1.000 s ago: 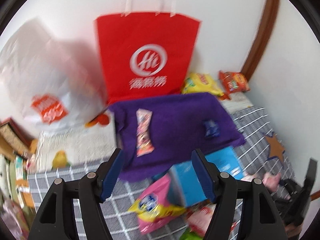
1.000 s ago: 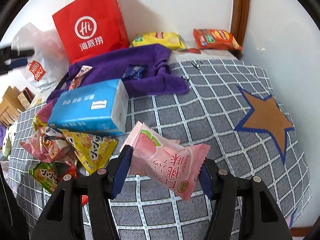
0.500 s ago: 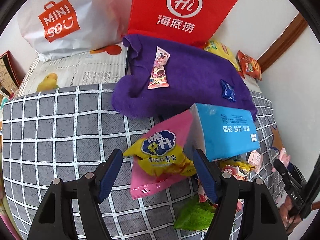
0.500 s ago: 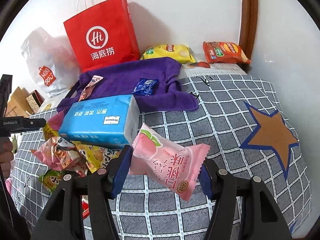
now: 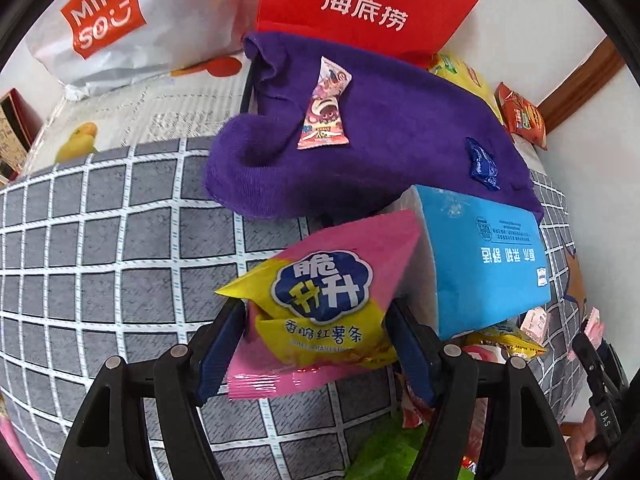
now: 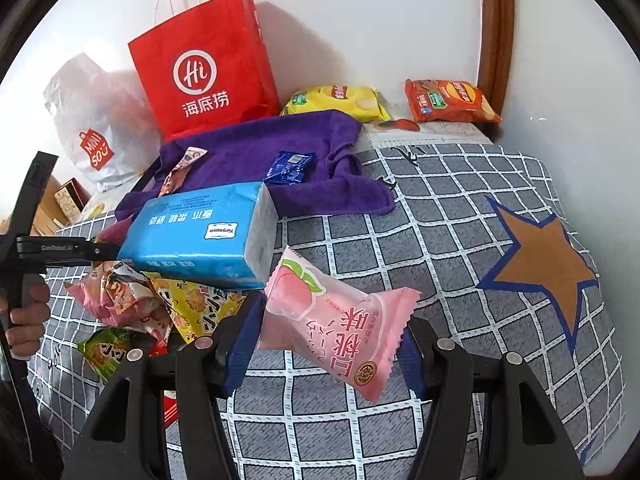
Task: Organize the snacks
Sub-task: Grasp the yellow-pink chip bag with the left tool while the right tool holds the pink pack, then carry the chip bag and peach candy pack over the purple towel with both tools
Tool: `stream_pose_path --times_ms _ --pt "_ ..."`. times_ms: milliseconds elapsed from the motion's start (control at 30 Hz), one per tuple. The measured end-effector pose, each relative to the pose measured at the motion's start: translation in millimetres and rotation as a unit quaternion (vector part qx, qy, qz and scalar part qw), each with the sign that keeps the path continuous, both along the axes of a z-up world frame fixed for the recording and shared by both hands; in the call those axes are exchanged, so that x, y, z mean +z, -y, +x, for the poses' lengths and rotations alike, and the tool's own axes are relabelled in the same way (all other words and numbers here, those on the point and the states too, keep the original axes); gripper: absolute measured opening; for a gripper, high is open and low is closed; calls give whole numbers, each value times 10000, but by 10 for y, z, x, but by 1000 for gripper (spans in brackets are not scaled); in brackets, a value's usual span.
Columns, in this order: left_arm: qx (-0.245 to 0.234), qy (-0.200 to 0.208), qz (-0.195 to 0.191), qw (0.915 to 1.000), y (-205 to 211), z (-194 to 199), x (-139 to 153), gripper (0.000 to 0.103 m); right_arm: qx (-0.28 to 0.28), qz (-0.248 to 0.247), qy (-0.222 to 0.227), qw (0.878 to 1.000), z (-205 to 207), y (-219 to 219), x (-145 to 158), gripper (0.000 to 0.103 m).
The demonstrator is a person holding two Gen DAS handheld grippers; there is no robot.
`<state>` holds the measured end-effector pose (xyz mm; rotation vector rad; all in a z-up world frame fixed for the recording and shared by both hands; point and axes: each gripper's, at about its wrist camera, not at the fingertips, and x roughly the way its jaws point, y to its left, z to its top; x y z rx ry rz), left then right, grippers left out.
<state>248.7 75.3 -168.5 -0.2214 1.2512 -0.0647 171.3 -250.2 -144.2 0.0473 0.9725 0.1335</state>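
A pink and yellow snack bag (image 5: 320, 292) leans against a blue tissue pack (image 5: 488, 264) on the grey checked bedspread (image 5: 100, 240). My left gripper (image 5: 315, 312) is down over this bag with one finger on each side; the jaws stand open, and I see no pad pressing on it. My right gripper (image 6: 332, 320) is shut on a pink peach snack packet (image 6: 336, 320), held a little above the bedspread (image 6: 440, 220). Several crumpled snack packets (image 6: 140, 300) lie heaped beside and under the tissue pack (image 6: 200, 236).
A purple towel (image 5: 380, 128) behind the pack carries a pink candy wrapper (image 5: 326, 112) and a small blue packet (image 5: 482, 164). A red paper bag (image 6: 204, 80) and white plastic bag (image 6: 92, 120) stand against the wall. Yellow (image 6: 336, 98) and orange (image 6: 448, 100) chip bags lie at the back.
My left gripper has come down and tilted toward the snack pile, so the pink and yellow bag now sits between its fingers. The right gripper has kept still with the peach packet.
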Motion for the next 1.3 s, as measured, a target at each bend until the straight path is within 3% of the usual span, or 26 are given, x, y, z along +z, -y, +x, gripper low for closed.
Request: stream_pose_path --times_ms 200,567,1000,1300 --pt "-53 242 -35 9997 -11 -23 13 60 18 -46 -58 10000 21 -22 -30 61" --pt "5 617 130 9980 -222 -232 284 59 -2 -101 58 9999 -23 -62 96 61" --pt "8 1060 -165 9942 -315 -550 742 59 117 -124 416 9990 -49 -257 470 61" --pt "-45 1340 -240 9907 -289 -545 1076 59 179 -99 710 9973 117 -426 826 60"
